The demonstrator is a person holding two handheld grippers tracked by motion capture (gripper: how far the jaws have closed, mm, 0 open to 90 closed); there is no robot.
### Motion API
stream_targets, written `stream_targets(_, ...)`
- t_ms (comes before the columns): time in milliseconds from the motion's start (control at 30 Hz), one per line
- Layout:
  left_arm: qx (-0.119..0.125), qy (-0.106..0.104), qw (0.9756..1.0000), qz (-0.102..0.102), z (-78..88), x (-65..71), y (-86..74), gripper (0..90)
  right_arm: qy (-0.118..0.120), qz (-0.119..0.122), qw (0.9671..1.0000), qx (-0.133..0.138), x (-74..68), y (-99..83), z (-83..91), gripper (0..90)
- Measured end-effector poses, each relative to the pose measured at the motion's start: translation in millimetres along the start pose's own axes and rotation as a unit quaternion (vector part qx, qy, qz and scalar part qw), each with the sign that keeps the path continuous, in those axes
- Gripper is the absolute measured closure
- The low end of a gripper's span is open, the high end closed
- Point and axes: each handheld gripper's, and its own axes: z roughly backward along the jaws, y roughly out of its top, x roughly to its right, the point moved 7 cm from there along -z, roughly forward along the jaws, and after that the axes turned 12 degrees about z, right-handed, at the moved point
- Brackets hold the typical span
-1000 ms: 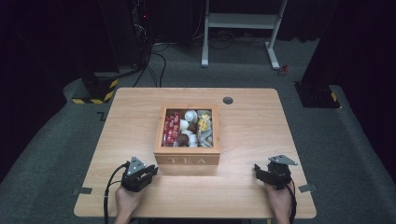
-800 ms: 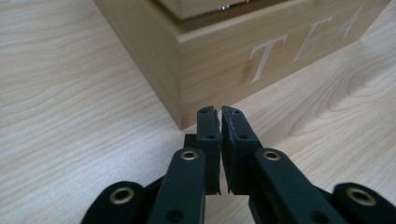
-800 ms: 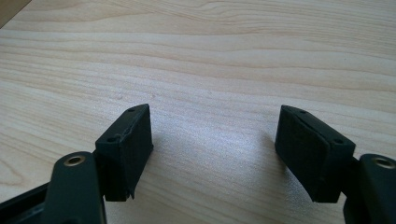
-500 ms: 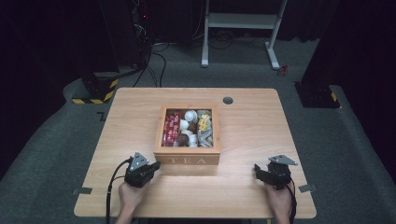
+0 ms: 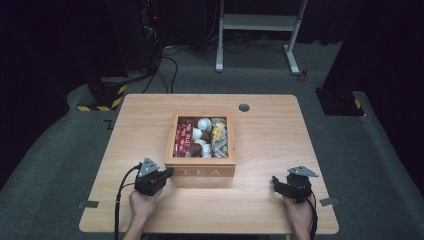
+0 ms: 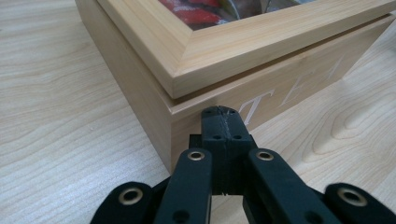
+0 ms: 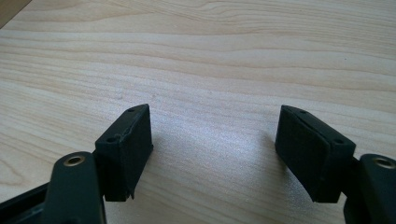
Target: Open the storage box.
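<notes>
The left gripper [image 6: 222,122], jaws pressed together on nothing, is nosing the tea box [image 5: 200,171] lid seam. Next comes lifting that lid; the right gripper [image 7: 212,154] is waiting wide open

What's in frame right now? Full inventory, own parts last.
table: 1, light wood, centre of the high view
tea box: 1, light wood, lettered TEA, lid with a clear pane shut, mid-table
red packets: several, red, left part of the box
round pods: several, white and brown, middle part
wrapped sachets: several, yellow and grey, right part
cable port: 1, dark, far side of the table
white stand: 1, white, on the floor beyond the table
hazard-striped base: 1, yellow and black, floor far left
left claw: 1, black, jaws shut, at the box's near left corner
right claw: 1, black, jaws open, over bare table near right
</notes>
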Motion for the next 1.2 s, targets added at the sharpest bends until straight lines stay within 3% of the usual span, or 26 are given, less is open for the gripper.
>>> stream_targets(233,0.015,-0.011,0.9997,0.019,4.3,0.7,10.1,90.0,0.000,0.000,1.0000,0.000,0.0,0.0,0.0,27.0)
stream_targets(667,0.011,-0.009,0.9999,0.003,3.1,7.5,15.1,90.0,0.000,0.001,1.0000,0.000,0.1,0.1,-0.1,26.9)
stream_targets(1200,0.019,-0.010,0.9998,0.000,8.6,11.1,28.9,90.0,0.000,0.002,1.0000,0.000,0.2,0.1,-0.1,26.9)
